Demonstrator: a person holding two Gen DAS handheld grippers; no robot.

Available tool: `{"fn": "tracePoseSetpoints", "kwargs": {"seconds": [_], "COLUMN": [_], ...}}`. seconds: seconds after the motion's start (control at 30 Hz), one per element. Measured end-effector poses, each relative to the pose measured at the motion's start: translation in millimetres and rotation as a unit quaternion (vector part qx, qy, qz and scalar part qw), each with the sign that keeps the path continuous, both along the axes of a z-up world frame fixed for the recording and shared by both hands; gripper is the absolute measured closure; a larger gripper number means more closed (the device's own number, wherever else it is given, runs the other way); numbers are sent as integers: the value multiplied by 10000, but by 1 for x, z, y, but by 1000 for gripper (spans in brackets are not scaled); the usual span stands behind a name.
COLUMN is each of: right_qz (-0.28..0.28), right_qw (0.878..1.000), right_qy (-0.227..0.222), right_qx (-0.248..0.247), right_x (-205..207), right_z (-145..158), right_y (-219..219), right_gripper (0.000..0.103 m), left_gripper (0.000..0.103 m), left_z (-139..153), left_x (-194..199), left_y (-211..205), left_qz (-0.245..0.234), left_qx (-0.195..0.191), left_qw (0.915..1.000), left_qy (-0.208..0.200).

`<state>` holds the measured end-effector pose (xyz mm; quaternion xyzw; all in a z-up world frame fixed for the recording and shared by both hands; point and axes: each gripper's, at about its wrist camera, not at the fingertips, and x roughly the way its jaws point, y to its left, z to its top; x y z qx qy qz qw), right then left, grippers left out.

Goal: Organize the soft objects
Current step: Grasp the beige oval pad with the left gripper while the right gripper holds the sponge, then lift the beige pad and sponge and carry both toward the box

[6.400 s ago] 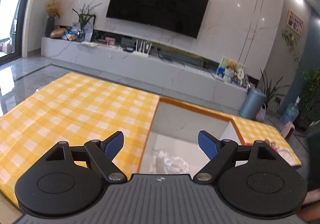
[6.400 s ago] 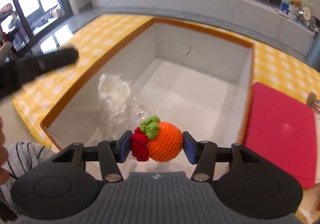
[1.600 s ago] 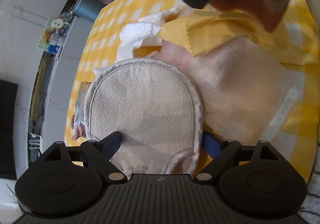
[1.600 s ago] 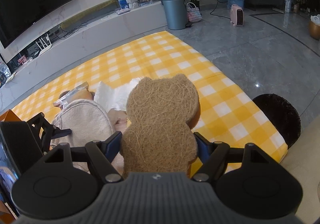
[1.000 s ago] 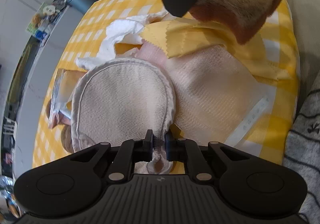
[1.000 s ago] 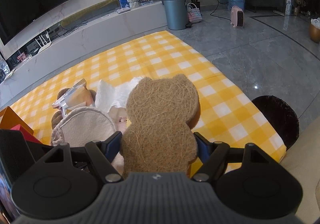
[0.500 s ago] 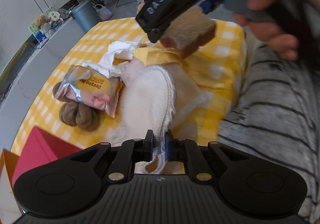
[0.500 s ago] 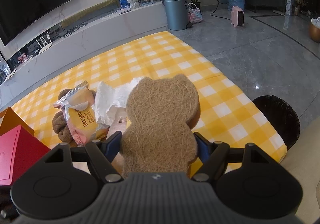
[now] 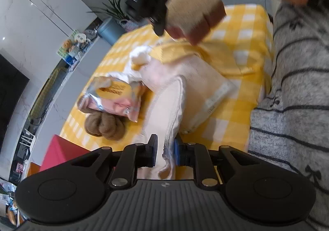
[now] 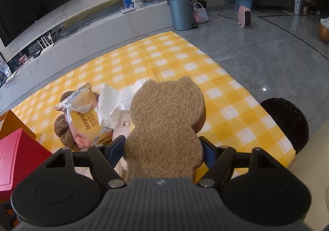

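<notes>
Beige oval fabric pad (image 9: 170, 111) hangs at lower centre, pinched by left gripper (image 9: 164, 153), long axis running away from it; right gripper (image 10: 163, 149) clamps brown bear-shaped fibre sponge (image 10: 164, 119) at centre.

Bear-shaped sponge (image 10: 164, 126), beige mitt (image 9: 170, 111), both gripped

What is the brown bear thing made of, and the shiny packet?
The bear-shaped scrubber looks like coarse plant fibre, maybe loofah or coconut: tangled, wiry strands, matte. The snack packet seems to be plastic film: glossy, crinkled, with crimped edges.
</notes>
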<state>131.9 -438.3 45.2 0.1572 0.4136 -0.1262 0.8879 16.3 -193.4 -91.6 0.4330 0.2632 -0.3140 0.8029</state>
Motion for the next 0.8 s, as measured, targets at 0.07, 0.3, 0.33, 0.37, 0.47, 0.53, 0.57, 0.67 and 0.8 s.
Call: {"fn": "tracePoseSetpoints", "kwargs": {"seconds": [0.07,0.3,0.33,0.37,0.47,0.53,0.57,0.67,0.8], "right_qz": [-8,-10,-6,-1,6,14,20,27,61], "right_qw": [10000,10000,10000,10000,10000,10000,10000,10000,9999], "right_qy": [-3,22,23,19,3,-11,-16,-35,-117], "right_qx": [13,5,4,2,5,15,22,35,55], "right_x": [0,0,0,0,0,-1,-1,-2,-3], "right_z": [0,0,0,1,1,1,1,2,5], "right_y": [-1,0,0,0,1,1,1,1,1], "right_gripper": [28,28,28,28,28,28,28,28,28], "left_gripper": [80,72,83,91,97,97,97,97,98], "left_z": [-7,-22,-21,-20,-14,-10,-8,3,27], "left_x": [3,23,24,25,26,28,28,23,20], "left_y": [-6,-15,-15,-14,-12,-9,-8,-5,1], "left_qz": [25,262,263,280,409,452,483,504,628], "left_qx": [13,-23,-35,-32,-194,-286,-353,-437,-841], "left_qw": [10000,9996,9995,9994,9988,9979,9972,9968,9934], "left_qy": [85,142,177,197,192,368,449,431,460]}}
